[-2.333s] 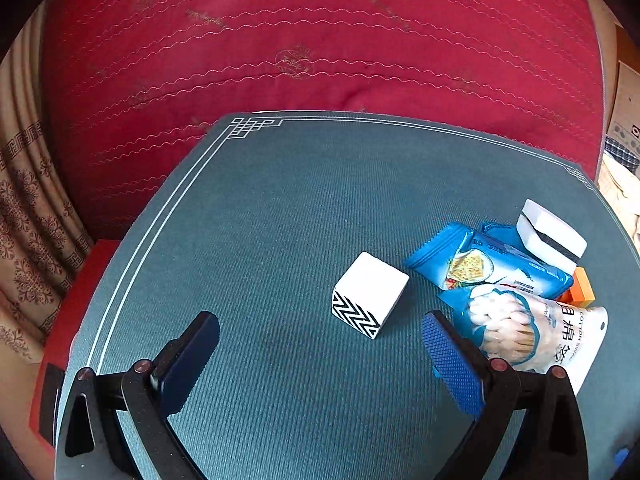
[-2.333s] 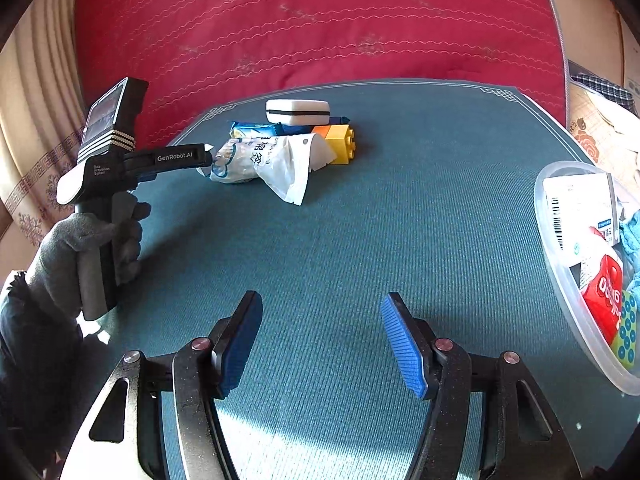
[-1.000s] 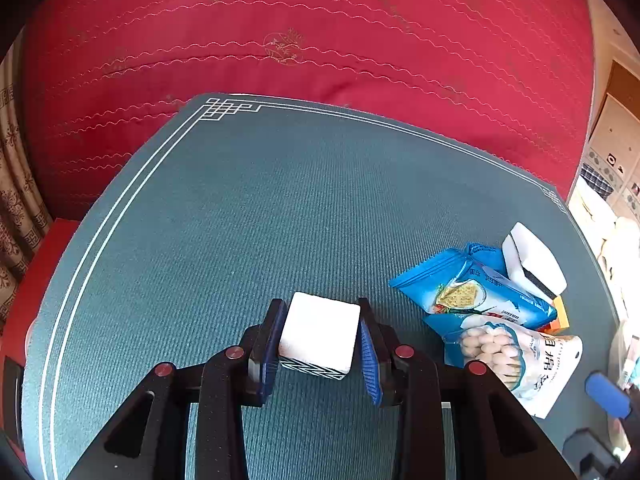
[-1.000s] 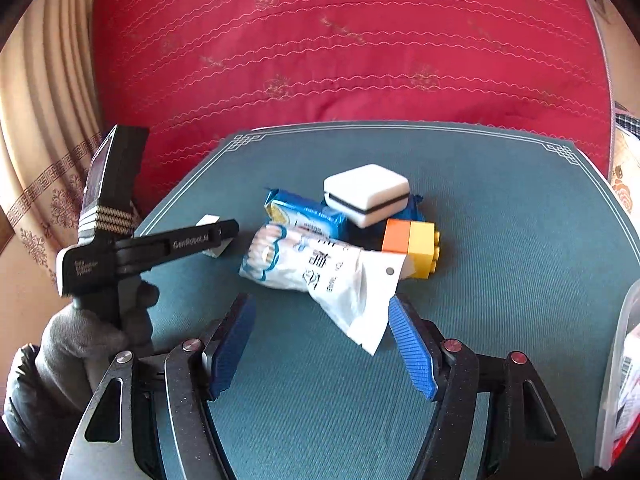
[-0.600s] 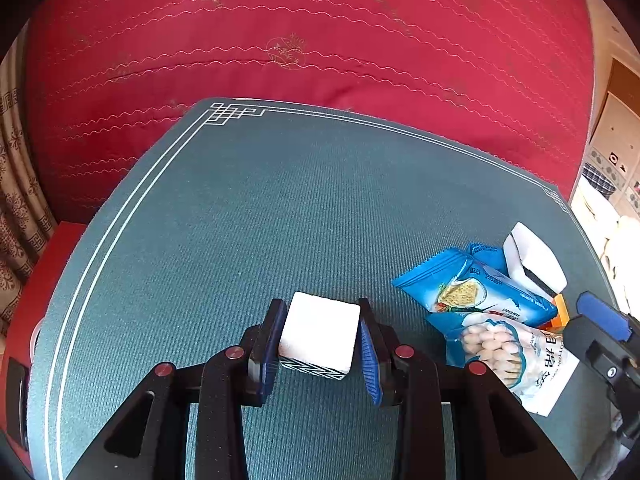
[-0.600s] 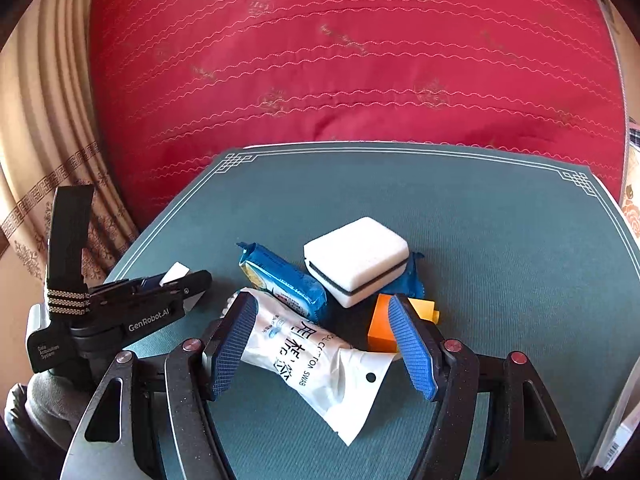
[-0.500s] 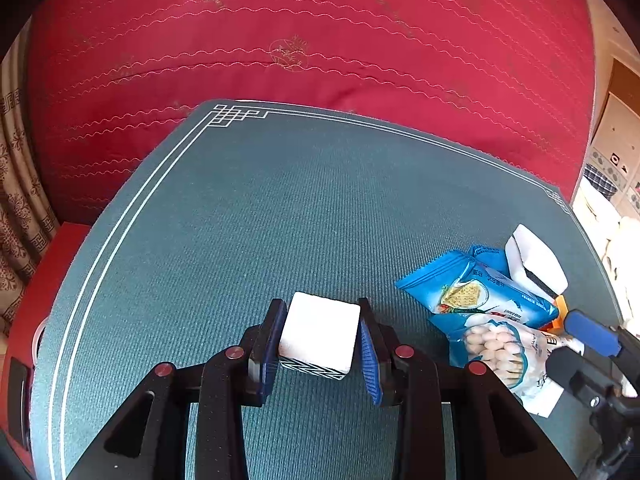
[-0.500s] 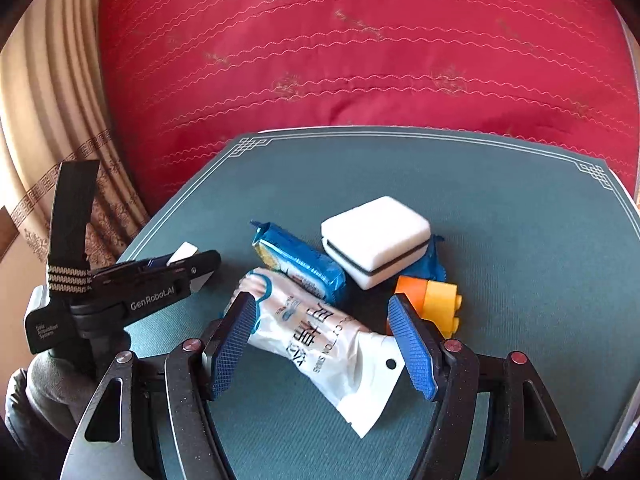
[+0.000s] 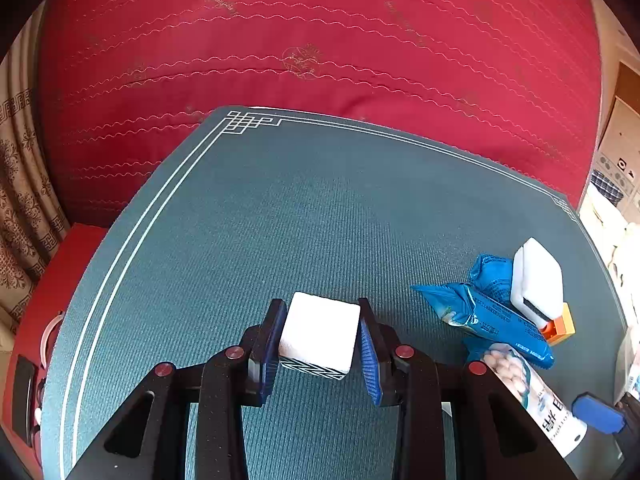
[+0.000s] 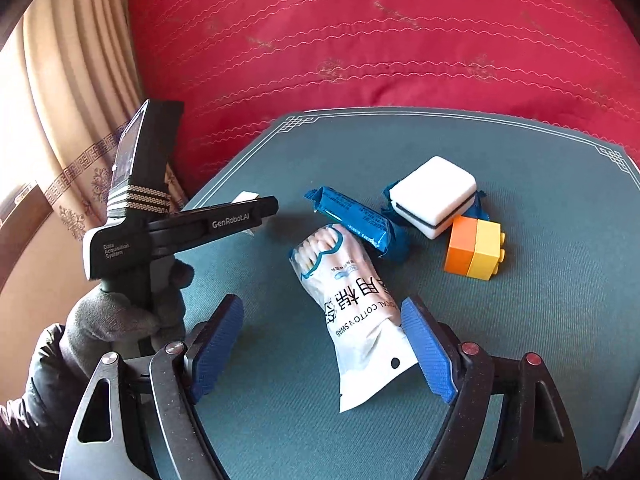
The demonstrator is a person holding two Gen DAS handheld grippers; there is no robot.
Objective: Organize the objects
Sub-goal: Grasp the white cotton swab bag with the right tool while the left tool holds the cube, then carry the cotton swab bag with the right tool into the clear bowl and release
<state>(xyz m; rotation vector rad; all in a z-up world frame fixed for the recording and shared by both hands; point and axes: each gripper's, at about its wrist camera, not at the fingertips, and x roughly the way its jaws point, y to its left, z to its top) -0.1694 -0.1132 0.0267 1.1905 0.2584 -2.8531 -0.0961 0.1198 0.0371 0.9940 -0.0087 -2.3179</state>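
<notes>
Right tongs (image 10: 320,350) just opened wider, now straddling cotton swab bag (image 10: 356,312), left tongs (image 9: 320,346) still clenching white cube (image 9: 318,332)

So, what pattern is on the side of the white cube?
A black-and-white zigzag on the white cube, seen best in the left wrist view.
</notes>
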